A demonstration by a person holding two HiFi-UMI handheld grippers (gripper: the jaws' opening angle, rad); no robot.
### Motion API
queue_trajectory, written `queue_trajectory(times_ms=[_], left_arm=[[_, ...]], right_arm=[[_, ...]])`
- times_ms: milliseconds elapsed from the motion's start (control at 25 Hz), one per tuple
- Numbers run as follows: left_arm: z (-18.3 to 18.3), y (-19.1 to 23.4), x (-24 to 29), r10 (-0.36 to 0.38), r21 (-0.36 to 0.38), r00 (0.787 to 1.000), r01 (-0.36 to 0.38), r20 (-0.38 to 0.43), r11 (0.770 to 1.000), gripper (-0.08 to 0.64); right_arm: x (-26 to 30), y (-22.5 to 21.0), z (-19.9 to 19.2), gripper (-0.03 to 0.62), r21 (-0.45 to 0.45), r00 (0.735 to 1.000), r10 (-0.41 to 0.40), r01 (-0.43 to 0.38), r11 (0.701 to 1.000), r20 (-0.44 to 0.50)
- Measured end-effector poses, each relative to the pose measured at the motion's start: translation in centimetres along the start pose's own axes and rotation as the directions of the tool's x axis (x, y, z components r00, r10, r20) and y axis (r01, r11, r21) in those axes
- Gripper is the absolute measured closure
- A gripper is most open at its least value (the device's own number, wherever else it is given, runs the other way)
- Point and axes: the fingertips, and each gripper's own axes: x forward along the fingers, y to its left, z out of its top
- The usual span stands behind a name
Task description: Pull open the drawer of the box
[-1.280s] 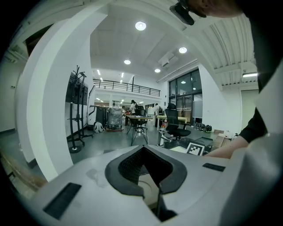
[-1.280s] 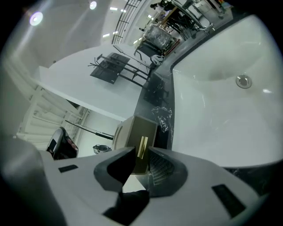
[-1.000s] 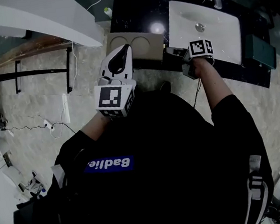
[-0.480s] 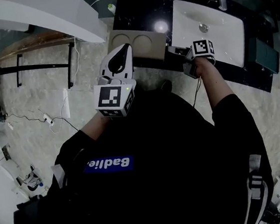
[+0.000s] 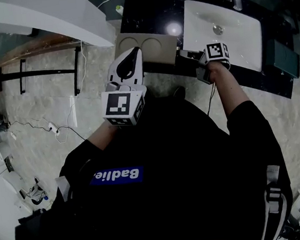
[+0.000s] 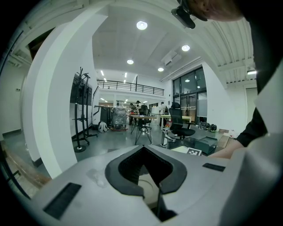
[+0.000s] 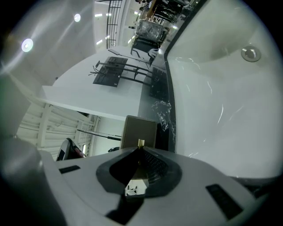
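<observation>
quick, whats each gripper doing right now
Left gripper: shut, holding nothing.
Right gripper: shut on the small drawer pull at the front of the box.

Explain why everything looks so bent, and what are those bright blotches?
Head view: the wide lens bends edges; a lamp's glare sits on the dark counter, and the black shirt swallows detail. Left gripper view: black corners, bent pillar, ceiling lamps blown white. Right gripper view: flare upper left, streaky shine on the sink, right gripper soft-edged, small handle at its tips sharper.
</observation>
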Motion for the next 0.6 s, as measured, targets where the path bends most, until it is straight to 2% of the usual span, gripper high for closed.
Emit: queue_trajectory(times_ms=[80, 160, 280, 480, 600], left_arm=[[0.0, -0.1, 0.0, -0.001, 0.002, 1.0, 0.001, -0.001, 1.0, 0.575], [0.0, -0.3, 0.0, -0.002, 0.0, 1.0, 0.002, -0.002, 1.0, 0.575], [0.0, -0.6, 0.2, -0.004, 0.0, 1.0, 0.004, -0.001, 1.0, 0.575], [0.3, -1.6, 0.6, -0.025, 0.006, 1.0, 0.025, 0.006, 1.0, 0.575], [0.4, -2.3, 0.8, -0.04, 0.008, 0.999, 0.04, 0.01, 0.999, 0.575]], right_arm=[[-0.2, 0.1, 0.0, 0.56, -0.006, 1.0, 0.008, -0.008, 1.0, 0.002], [-0.6, 0.2, -0.1, 0.561, 0.025, 0.999, 0.035, -0.035, 0.999, 0.014], [-1.9, -0.8, -0.1, 0.561, 0.018, 1.0, -0.012, 0.012, 1.0, 0.022], [-3.5, -1.5, -0.2, 0.56, 0.0, 0.999, -0.03, 0.03, 1.0, 0.035], [-4.4, -1.2, -0.4, 0.56, 0.034, 0.999, 0.006, -0.007, 0.999, 0.054]])
